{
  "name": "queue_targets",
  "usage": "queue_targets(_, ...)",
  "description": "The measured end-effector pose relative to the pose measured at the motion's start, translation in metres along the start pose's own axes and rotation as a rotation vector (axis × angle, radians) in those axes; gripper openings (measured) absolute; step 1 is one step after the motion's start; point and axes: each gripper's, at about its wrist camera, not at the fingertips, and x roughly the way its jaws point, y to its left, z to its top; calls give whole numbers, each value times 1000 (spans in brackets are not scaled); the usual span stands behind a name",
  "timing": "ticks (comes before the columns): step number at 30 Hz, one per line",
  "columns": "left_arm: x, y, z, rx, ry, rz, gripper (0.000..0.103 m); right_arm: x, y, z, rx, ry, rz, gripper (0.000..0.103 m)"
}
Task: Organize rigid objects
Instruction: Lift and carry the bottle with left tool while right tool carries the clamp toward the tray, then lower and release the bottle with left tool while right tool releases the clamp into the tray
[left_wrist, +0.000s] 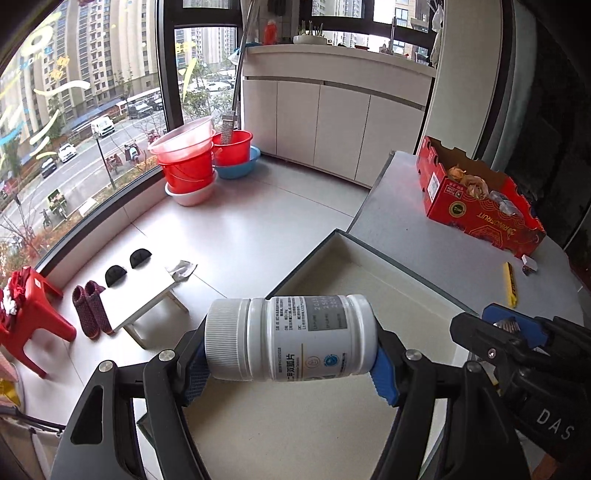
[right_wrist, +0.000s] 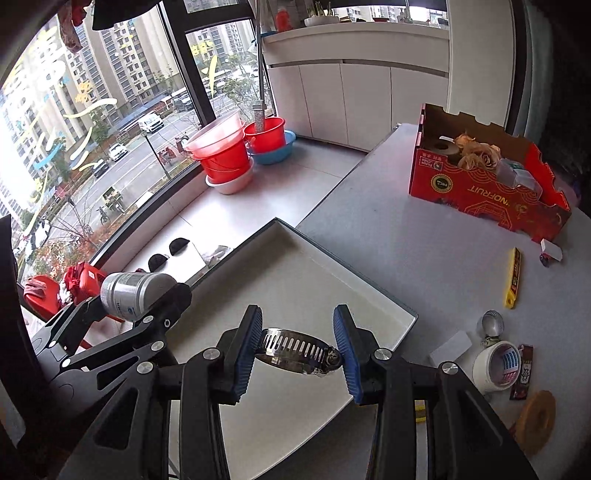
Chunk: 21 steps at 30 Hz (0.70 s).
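Two things are being carried at once. The left gripper (left_wrist: 291, 363) pinches a white pill bottle (left_wrist: 291, 338) end to end, cap against one pad and bottom against the other, so the bottle lies sideways over the near left edge of the tray (right_wrist: 369, 299). The right gripper (right_wrist: 297, 349) squeezes a shiny metal hose clamp (right_wrist: 299, 349) between its blue pads, over the near part of the same tray.

The tray looks bare inside, so I think the sorting has only begun. Neither thing is set down yet. More stuff waits on the grey table (right_wrist: 406, 236) past the tray's right edge: a yellow utility knife (right_wrist: 513, 277), a second hose clamp (right_wrist: 491, 325), a roll of tape (right_wrist: 496, 365), and a brown disc (right_wrist: 535, 421) near the table's front edge.

A red cardboard box (right_wrist: 484, 192) sits at the far right corner of the table. Beyond, red buckets (left_wrist: 192, 158) stand by a big window, near white cupboards (left_wrist: 332, 125).
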Motion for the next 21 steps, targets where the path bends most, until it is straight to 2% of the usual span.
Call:
queue_targets(8, 34, -4, -9, 1, 68, 19, 74, 33, -8, -8, 15, 66, 5, 42)
queue_targets(21, 50, -6, -10, 5, 97, 25, 74, 40, -2, -10, 3, 85, -4, 42)
